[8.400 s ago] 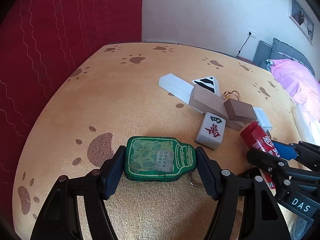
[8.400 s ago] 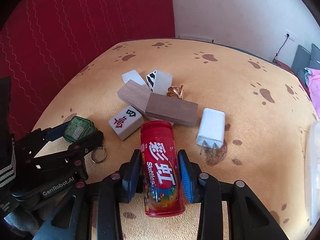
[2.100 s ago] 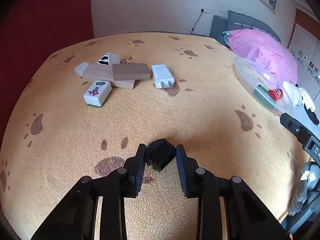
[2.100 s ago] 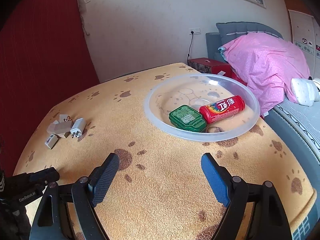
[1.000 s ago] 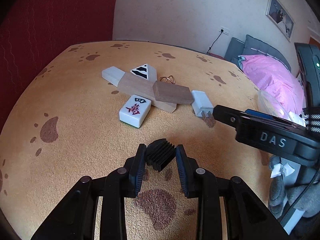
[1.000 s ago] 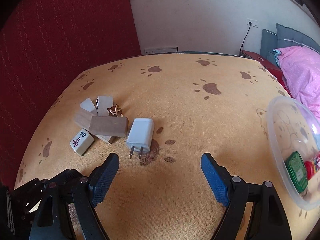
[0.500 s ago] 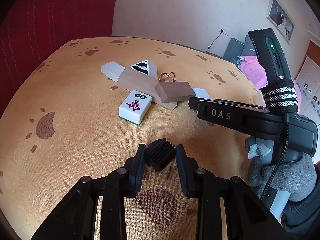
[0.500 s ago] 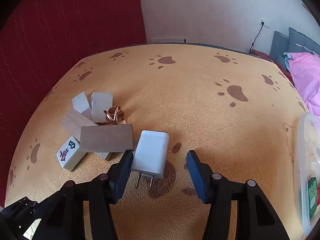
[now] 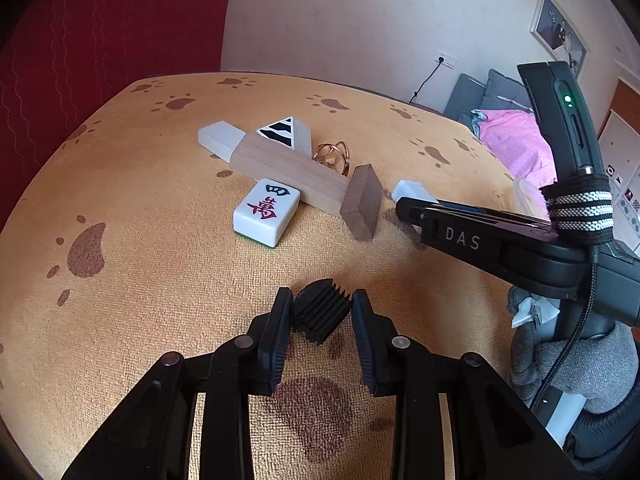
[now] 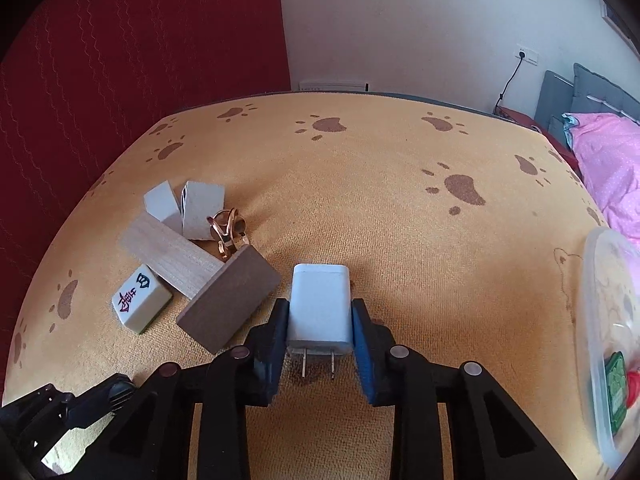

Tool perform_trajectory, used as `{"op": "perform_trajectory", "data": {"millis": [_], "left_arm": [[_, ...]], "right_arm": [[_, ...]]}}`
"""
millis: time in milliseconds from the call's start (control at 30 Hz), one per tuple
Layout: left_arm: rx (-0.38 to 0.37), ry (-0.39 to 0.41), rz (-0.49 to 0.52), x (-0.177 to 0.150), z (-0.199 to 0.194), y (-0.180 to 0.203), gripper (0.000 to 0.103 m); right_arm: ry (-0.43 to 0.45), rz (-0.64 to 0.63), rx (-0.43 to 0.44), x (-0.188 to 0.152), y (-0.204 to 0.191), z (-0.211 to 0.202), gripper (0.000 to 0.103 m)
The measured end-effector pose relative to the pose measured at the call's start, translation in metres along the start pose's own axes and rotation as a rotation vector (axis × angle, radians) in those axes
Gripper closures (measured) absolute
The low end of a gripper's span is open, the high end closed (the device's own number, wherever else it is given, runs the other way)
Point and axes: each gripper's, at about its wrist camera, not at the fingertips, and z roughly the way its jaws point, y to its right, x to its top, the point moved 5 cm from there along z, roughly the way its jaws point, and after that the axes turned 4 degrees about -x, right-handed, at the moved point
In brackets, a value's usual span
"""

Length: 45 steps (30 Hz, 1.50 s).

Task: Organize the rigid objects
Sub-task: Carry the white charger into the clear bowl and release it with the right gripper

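Right gripper (image 10: pixel 319 320): jaws have just been closing and now pinch the white USB wall charger (image 10: pixel 319 307) between the blue pads, one pad on each long side. Charger is a rounded white block, matte, with two flat metal prongs pointing back toward the camera. It lies flat on the orange paw-print cloth (image 10: pixel 380 184), prongs over a brown paw mark.

Left gripper (image 9: pixel 322 312): jaws pressed onto a small black ribbed cap (image 9: pixel 320 314), held above the cloth.

Pile just left of the charger, in the right wrist view:
- dark brown wooden block (image 10: pixel 230 298), tilted, one corner near the charger, upper end resting on the pale block
- pale wooden block (image 10: pixel 172 256), long, lying diagonally
- mahjong tile (image 10: pixel 141 301), white face with red and black characters, green back, flat beside the pale block
- two white blocks (image 10: pixel 162 204) behind, one carrying a black striped triangle on its face
- gold-coloured metal ring puzzle (image 10: pixel 226 226) against the blocks

Clear plastic bowl (image 10: pixel 600 320) at the right edge, well apart from the pile; green and red items show inside.
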Motion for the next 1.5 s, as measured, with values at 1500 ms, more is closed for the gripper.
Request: {"op": "perform_trajectory", "data": {"millis": [1500], "left_arm": [[0.012, 0.007, 0.068, -0.005, -0.006, 0.023, 0.072]], "right_arm": [[0.198, 0.306, -0.122, -0.015, 0.136, -0.101, 0.071]]}}
